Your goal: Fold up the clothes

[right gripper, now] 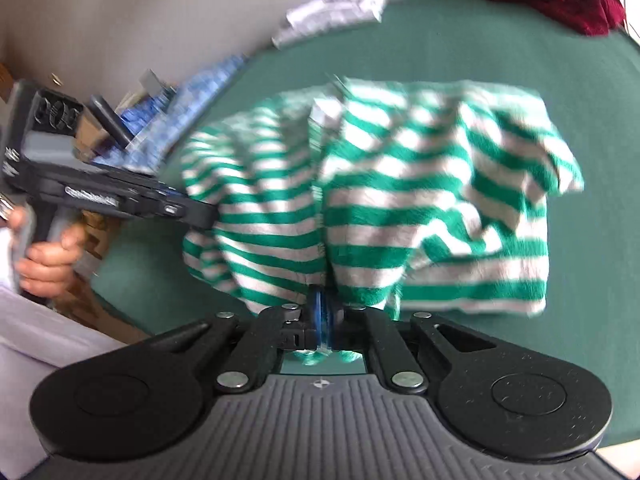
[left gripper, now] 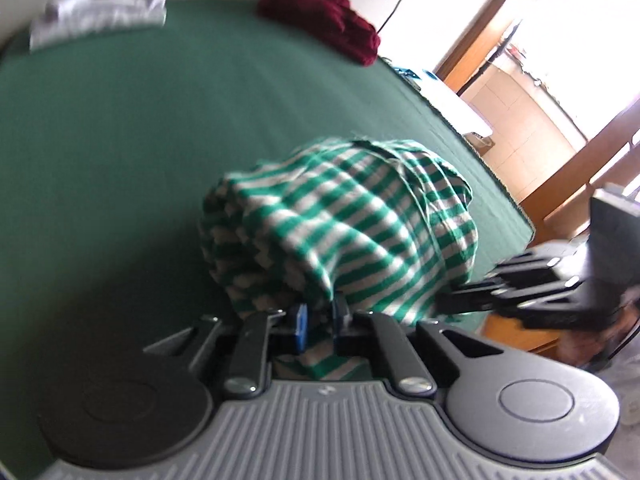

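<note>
Both the left gripper [left gripper: 318,320] and the right gripper [right gripper: 322,312] have their fingers clamped on the striped shirt [right gripper: 380,196], which hangs bunched just ahead of them over the green bench [left gripper: 100,120], so a weak pinch could drop it.

A green-covered surface [left gripper: 120,128] carries three garments: a bunched green-and-white striped shirt [left gripper: 340,232] toward five o'clock in the left wrist view, a crumpled dark red garment [left gripper: 324,16] at its twelve o'clock edge, and a folded white garment [left gripper: 100,12] at ten o'clock.
</note>
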### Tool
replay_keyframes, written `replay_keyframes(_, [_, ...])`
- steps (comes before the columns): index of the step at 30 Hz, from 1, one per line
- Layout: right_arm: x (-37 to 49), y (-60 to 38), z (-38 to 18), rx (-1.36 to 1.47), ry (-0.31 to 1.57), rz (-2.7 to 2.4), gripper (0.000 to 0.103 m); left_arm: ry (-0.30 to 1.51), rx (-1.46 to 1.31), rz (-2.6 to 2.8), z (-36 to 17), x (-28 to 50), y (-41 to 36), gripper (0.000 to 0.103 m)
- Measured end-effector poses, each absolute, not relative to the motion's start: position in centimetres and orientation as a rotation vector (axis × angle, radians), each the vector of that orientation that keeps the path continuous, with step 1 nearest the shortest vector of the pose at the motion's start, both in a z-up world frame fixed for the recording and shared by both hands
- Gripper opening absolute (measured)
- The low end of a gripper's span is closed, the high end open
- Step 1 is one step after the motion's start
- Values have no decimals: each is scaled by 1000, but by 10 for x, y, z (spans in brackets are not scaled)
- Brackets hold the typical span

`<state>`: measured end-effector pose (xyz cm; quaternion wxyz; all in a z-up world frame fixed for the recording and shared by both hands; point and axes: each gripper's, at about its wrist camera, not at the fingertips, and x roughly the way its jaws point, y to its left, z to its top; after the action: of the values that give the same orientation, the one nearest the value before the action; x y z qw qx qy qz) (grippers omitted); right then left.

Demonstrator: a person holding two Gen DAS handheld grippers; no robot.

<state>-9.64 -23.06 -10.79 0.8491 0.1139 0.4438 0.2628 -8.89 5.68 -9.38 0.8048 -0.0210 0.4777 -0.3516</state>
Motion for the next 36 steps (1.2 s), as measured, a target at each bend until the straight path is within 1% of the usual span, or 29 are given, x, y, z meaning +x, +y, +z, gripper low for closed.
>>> replay_keyframes(2, [-97,-233,-93,227,927,586,11,1003,10,-731,-88,-89,61,10])
replay_keyframes(4, [-97,-241,-74,231,872,600,15,966,28,-700,-80,-86,68,34])
replay_keyframes(6, [-94,-247,-58,242,813,606,16,929,45,-669,-72,-83,75,39])
replay_keyframes(7, [-88,-249,-54,263,778,594,19,911,54,-653,-68,-82,78,41])
replay_keyframes(8, [-82,-250,-51,283,743,583,32,892,62,-638,-64,-81,82,43])
replay_keyframes(9, [-73,-250,-50,297,719,560,47,871,65,-627,-60,-78,82,47])
replay_keyframes(10, [-62,-247,-56,301,715,530,47,849,59,-625,-57,-74,77,52])
replay_keyframes(11, [-53,-243,-63,301,723,519,44,836,56,-624,-55,-70,69,52])
replay_keyframes(13, [-37,-233,-80,303,757,513,31,828,67,-640,-60,-62,43,53])
replay_keyframes(14, [-31,-228,-88,305,769,515,21,835,76,-652,-64,-62,35,53])
replay_keyframes(16, [-27,-226,-99,321,797,521,13,857,92,-679,-75,-62,21,53])
replay_keyframes(17, [-26,-228,-104,343,817,530,6,877,100,-694,-82,-63,18,53])
replay_keyframes(18, [-28,-234,-103,377,834,551,2,882,115,-706,-86,-68,16,53])
replay_keyframes(20, [-43,-243,-94,357,821,597,2,873,129,-740,-87,-80,13,56])
replay_keyframes(22, [-59,-245,-87,302,824,602,2,886,113,-785,-88,-89,10,67])
replay_keyframes(23, [-65,-246,-88,283,840,597,2,896,119,-803,-91,-91,6,70])
replay_keyframes(24, [-68,-246,-95,273,865,591,1,889,160,-814,-96,-96,1,77])
replay_keyframes(25, [-70,-246,-105,267,887,588,1,870,229,-807,-102,-102,-7,81])
replay_keyframes(27, [-71,-244,-122,284,893,587,0,834,350,-791,-105,-111,-17,82])
replay_keyframes(29, [-71,-239,-124,262,878,590,0,832,402,-799,-95,-113,-21,80])
replay_keyframes(31, [-77,-240,-115,234,877,602,0,804,408,-807,-75,-115,-17,74])
replay_keyframes(32, [-81,-243,-110,233,870,610,2,787,393,-810,-65,-116,-14,74])
replay_keyframes(33, [-85,-251,-104,242,848,615,6,774,367,-813,-59,-115,-13,77])
replay_keyframes(34, [-88,-258,-98,252,827,621,6,761,341,-815,-53,-114,-13,81])
replay_keyframes(36, [-93,-275,-86,280,784,614,8,734,290,-820,-41,-112,-11,81])
